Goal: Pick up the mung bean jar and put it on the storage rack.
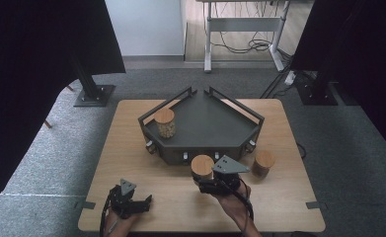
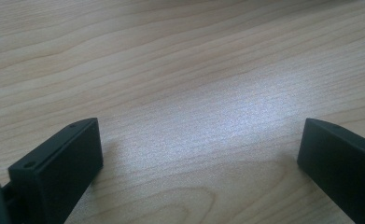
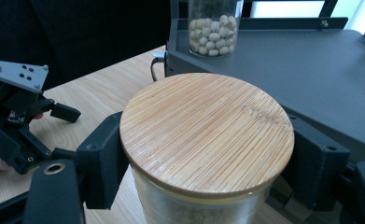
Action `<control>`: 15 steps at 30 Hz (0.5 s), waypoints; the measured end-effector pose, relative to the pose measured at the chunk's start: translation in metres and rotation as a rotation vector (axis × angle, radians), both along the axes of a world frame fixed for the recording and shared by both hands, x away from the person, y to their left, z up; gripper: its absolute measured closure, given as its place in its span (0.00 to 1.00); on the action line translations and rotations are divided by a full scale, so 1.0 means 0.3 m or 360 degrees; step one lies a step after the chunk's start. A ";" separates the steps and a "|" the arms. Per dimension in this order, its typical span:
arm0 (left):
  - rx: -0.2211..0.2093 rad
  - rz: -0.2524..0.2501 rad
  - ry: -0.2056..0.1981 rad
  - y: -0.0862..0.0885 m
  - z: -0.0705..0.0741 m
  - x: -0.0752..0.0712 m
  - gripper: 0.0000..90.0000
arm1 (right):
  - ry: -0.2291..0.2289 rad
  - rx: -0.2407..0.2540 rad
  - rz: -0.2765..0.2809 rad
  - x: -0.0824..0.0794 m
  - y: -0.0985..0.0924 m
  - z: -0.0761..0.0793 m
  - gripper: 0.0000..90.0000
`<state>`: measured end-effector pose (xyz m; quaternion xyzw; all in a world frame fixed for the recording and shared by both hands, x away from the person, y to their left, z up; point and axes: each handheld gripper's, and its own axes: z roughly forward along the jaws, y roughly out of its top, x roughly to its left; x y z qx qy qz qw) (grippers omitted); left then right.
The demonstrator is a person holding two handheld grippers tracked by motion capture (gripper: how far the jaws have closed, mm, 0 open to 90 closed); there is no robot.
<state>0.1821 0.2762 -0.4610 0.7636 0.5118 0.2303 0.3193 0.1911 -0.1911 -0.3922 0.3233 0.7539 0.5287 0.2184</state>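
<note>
Jar (image 3: pixel 203 154) with a bamboo lid sits pinched in my right gripper (image 1: pixel 211 181), near the tray's (image 1: pixel 205 126) near edge, right of table (image 1: pixel 131 148) centre; I read no label or writing on it; its base is cut off in the right gripper view. My right hand (image 1: pixel 235 202) reaches in from the near edge; my left gripper (image 1: pixel 131 201) rests low at the near left, jaws spread over bare wood. A second jar (image 1: pixel 165 123) stands in the tray, a third (image 1: pixel 263 164) right of mine.
</note>
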 end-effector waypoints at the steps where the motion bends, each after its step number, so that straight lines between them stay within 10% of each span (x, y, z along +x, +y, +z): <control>1: 0.0001 0.0001 0.0001 0.000 0.000 0.000 0.00 | -0.0002 0.0004 0.0001 0.002 -0.001 0.004 0.26; 15: 0.0002 0.0000 0.0001 0.000 0.000 0.000 0.00 | -0.0036 0.0007 -0.0005 0.048 0.003 0.065 0.26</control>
